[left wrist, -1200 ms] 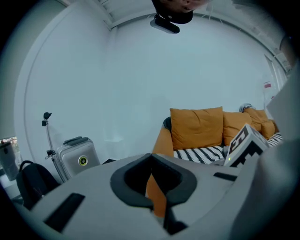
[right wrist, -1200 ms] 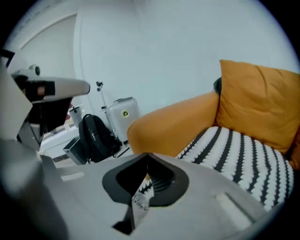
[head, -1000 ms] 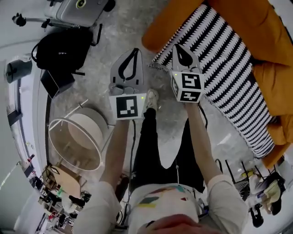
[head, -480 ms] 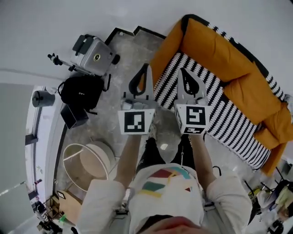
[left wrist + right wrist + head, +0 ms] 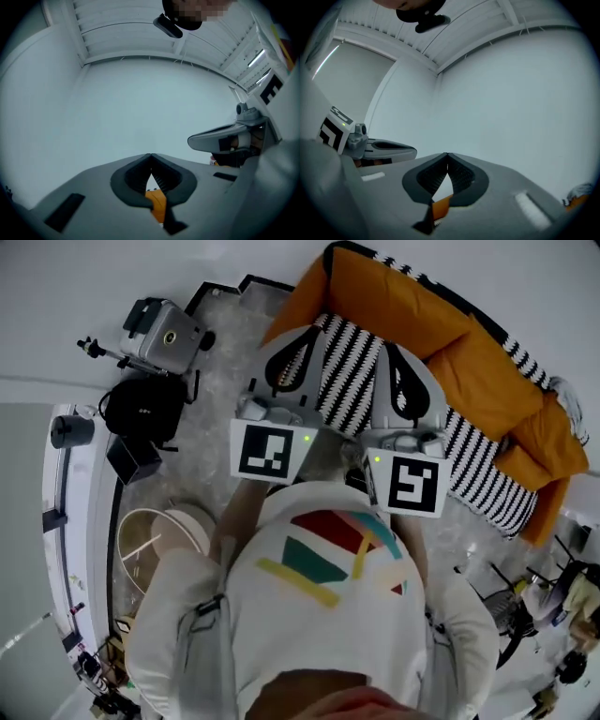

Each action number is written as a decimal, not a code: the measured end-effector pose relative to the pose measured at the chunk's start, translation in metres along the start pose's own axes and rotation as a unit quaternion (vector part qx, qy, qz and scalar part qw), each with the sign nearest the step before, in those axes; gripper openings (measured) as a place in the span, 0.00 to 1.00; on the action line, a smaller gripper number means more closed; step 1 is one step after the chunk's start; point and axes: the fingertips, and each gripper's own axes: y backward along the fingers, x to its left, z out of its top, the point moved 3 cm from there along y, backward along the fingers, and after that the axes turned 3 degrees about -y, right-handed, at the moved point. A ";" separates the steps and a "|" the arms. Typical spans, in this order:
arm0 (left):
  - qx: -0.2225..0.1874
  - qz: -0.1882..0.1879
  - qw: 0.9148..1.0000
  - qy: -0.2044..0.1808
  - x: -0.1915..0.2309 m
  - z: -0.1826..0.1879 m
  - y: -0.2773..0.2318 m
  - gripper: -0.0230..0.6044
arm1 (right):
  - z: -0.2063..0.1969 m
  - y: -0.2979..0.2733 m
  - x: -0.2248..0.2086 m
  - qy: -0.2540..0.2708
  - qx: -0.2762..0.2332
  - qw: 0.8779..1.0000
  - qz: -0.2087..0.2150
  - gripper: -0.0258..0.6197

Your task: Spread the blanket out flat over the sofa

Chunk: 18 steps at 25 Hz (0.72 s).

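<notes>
**Head view.** We stand facing the sofa (image 5: 412, 306). The left gripper (image 5: 309, 332) and the right gripper (image 5: 392, 345) are raised side by side and point toward it. The blanket (image 5: 352, 362), striped black and white, lies along the seat from the near arm to the far end. Its near hem hangs over the front edge. Striped cloth also shows along the top of the backrest, and we cannot tell whether it is the same piece. Neither gripper touches the blanket.

**Left gripper view.** The jaws meet at their tips with nothing between them. A patch of orange, which we take for the sofa, shows through the gap behind the tips. Above the jaws we see only wall and ceiling.

**Right gripper view.** The jaws are likewise closed tip to tip and hold nothing. Orange shows through the gap here too, and the left gripper sits at the left of the frame.

**Procedure.** We judge the blanket largely spread, so the step in hand is checking and correcting.
- Look along the seat for folds or a skewed hem.
- Open the jaws before lowering them.
- Pinch the hem at two well-separated places.
- Draw both hands outward evenly and level, so the stripes run straight.
- Release only once the cloth rests flat.
</notes>
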 end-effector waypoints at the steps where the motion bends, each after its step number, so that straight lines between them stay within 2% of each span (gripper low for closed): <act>1: -0.006 -0.009 1.000 -0.004 -0.009 0.004 0.000 0.06 | 0.004 0.010 -0.007 0.004 -0.008 1.000 -0.012 0.04; 8: -0.043 -0.032 0.999 0.004 -0.046 0.025 -0.009 0.06 | 0.008 0.055 -0.049 0.027 -0.032 0.997 -0.062 0.04; 14: -0.059 -0.026 0.998 0.004 -0.056 0.034 -0.025 0.06 | 0.004 0.063 -0.079 0.018 -0.036 0.996 -0.076 0.04; 18: -0.053 -0.023 0.998 0.002 -0.057 0.034 -0.028 0.06 | 0.003 0.060 -0.086 0.018 -0.035 0.996 -0.078 0.04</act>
